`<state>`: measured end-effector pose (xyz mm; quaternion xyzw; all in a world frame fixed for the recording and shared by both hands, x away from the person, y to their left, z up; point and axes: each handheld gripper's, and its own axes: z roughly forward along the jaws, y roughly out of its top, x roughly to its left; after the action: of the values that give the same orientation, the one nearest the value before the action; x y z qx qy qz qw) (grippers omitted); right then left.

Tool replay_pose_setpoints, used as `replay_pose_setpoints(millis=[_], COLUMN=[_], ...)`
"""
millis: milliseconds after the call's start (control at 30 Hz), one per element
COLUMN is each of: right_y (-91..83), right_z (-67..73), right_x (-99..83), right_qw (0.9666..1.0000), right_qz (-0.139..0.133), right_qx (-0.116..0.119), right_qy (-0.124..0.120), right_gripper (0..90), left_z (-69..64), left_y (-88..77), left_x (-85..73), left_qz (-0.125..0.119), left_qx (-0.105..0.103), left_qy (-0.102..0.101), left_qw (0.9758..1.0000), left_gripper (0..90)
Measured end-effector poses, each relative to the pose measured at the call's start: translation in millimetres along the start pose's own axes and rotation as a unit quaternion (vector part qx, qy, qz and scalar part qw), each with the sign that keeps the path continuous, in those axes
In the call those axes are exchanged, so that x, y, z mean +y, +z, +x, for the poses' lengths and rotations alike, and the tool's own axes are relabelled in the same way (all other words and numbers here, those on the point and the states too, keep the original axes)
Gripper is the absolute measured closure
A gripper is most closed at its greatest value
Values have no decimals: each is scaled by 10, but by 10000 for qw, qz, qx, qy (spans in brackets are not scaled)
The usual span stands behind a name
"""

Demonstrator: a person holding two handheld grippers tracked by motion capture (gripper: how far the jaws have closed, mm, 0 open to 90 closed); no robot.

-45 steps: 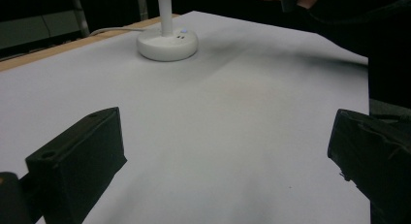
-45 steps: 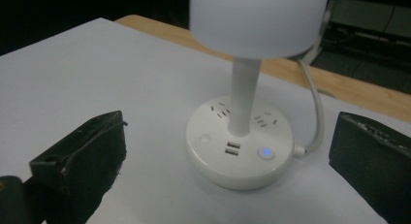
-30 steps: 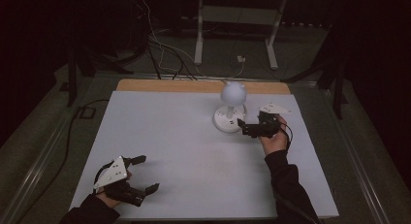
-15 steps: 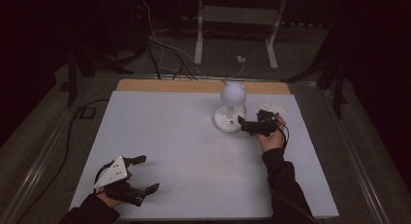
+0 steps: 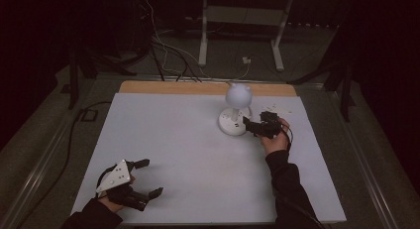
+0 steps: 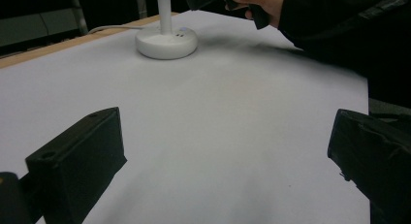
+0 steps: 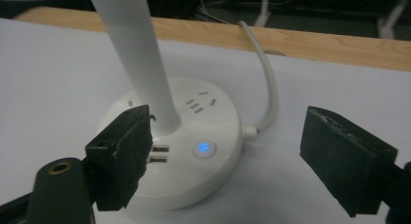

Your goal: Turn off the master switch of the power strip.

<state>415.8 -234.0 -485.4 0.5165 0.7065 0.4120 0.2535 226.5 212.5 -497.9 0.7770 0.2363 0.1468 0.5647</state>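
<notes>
A white desk lamp stands at the back right of the table, with a round head (image 5: 238,95) and a round base (image 5: 232,124). Its base (image 7: 208,117) carries sockets, USB ports and a blue-lit button (image 7: 203,148). My right gripper (image 5: 247,123) is at the base's right side. Its jaws have just been closing but remain open (image 7: 228,156). One jaw is over the USB ports beside the stem (image 7: 140,54); the other is over bare table. My left gripper (image 5: 150,178) rests open at the front left, nothing between its jaws (image 6: 228,156). The base (image 6: 166,41) shows far off.
The white tabletop (image 5: 188,140) has a wooden strip (image 5: 173,87) along its back edge. The lamp's white cable (image 7: 269,83) runs off the back. On the floor behind are loose cables (image 5: 168,50) and a metal stand (image 5: 242,21).
My right gripper has rolled in the hand and edged left towards the lamp base. The left gripper has stayed put.
</notes>
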Motion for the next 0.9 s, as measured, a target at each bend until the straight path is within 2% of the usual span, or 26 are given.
replay_pose_setpoints(millis=[33, 100, 267, 367, 400, 500, 567, 700, 900], right_y=[-10, -13, -8, 6, 6, 22, 27, 51, 91], right_z=[15, 19, 42, 56, 56, 63, 63, 70, 79], right_x=[9, 20, 27, 31, 31, 29, 38, 39, 38], right_qw=[9999, 9998, 9996, 9995, 9995, 9992, 9989, 9990, 9990], right_qz=[68, 147, 269, 326, 326, 382, 423, 431, 448], right_qx=[-79, -62, -42, -51, -51, 5, 86, -9, -57], right_qy=[93, 137, 51, 29, 29, 94, 182, 140, 35], right_gripper=[282, 362, 563, 649, 649, 802, 836, 895, 899], left_z=[1, -3, -3, 0, 2, -2, 1, 0, -1], left_y=[0, 2, 0, -1, -1, -1, -1, -2, -1], left_x=[-2, -4, -3, -1, -2, -2, -2, -1, -3], left_qz=[6, 17, 11, -3, -8, 9, 2, 0, 14], left_qx=[-4, -7, -8, -4, -3, -7, -6, -5, -5], left_qy=[-14, -6, -6, -9, -31, -2, -20, -4, -3], left_qw=[10000, 10000, 10000, 10000, 10000, 10000, 10000, 10000, 10000], left_gripper=[4, 4, 4, 4, 4, 4, 4, 4, 4])
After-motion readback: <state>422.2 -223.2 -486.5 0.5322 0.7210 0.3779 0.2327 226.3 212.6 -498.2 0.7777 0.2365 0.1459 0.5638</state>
